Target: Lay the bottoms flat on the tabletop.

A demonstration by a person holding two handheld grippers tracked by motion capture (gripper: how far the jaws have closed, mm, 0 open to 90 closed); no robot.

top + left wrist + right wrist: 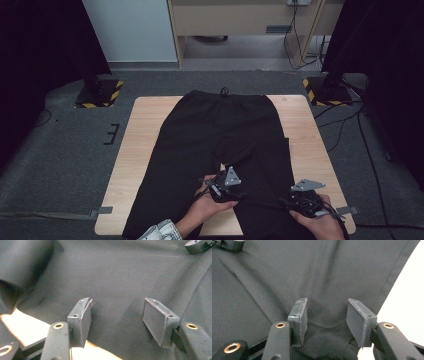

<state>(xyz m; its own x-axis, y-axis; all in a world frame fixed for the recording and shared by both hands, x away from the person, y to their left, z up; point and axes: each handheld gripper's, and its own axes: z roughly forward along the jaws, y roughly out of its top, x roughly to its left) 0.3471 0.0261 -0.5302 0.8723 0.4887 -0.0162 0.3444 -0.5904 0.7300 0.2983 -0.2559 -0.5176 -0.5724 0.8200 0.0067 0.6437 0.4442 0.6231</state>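
A pair of black trousers (220, 125) lies flat on the wooden table (145, 130), with the waistband and its drawstring at the far end. My left gripper (235, 192) is held low at the inner edge of the right-hand leg, near the gap between the legs. Its jaws stand open over the cloth (117, 301), with bare wood (27, 327) showing beside them. My right gripper (299, 199) is at the outer edge of the same leg. Its jaws (327, 302) are open, and a soft bulge of cloth (324, 340) lies between them without being pinched.
Two stand bases with yellow and black stripes sit on the carpet beyond the far corners, one on the left (100, 92) and one on the right (325, 90). Cables (350, 125) trail over the floor on the right. A strip of bare table runs along each side of the trousers.
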